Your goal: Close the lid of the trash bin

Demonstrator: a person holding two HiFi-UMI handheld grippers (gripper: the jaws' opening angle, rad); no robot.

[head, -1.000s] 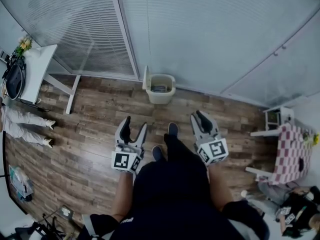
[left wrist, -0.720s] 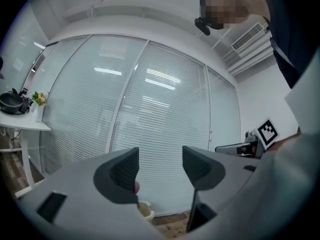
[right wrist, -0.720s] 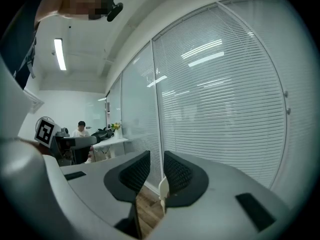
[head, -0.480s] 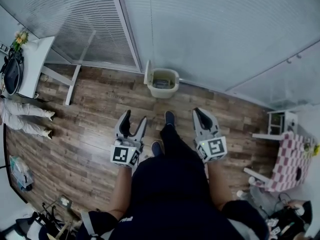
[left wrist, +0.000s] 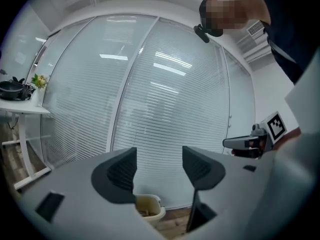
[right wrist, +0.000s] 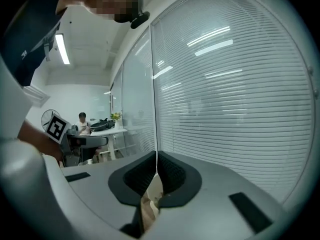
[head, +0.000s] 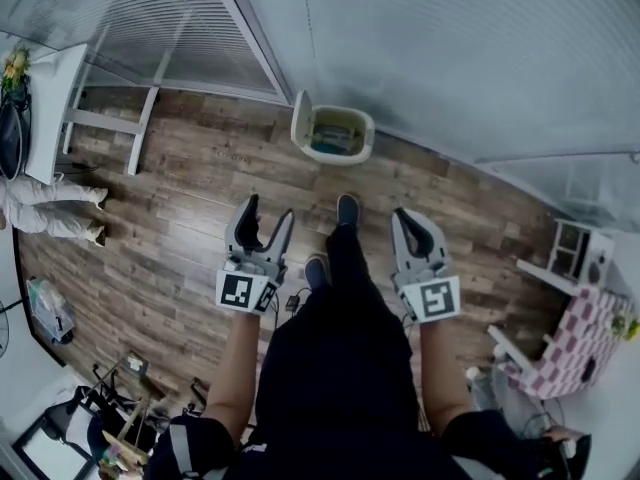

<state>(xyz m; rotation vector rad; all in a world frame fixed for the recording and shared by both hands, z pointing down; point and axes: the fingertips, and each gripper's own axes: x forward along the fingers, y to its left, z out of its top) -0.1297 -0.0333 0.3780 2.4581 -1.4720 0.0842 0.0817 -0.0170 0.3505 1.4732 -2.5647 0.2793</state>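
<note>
A cream trash bin (head: 340,135) stands on the wooden floor against the glass wall, its lid (head: 299,125) flipped up on its left side and some rubbish inside. In the left gripper view the trash bin (left wrist: 148,208) shows low between the jaws. My left gripper (head: 262,228) is open and empty, held at waist height well short of the bin. The right gripper (head: 412,234) is shut with nothing in it, also short of the bin. A sliver of the bin (right wrist: 150,199) shows under its closed jaws.
Glass walls with blinds (head: 420,58) run behind the bin. A white table (head: 60,108) stands far left, with a person's legs (head: 45,213) beside it. A checkered table (head: 580,343) and white shelf (head: 575,253) are at the right. My feet (head: 346,211) point toward the bin.
I have stepped toward the bin, which sits slightly lower and nearer in the head view. Both grippers keep the same pose, left open and right shut.
</note>
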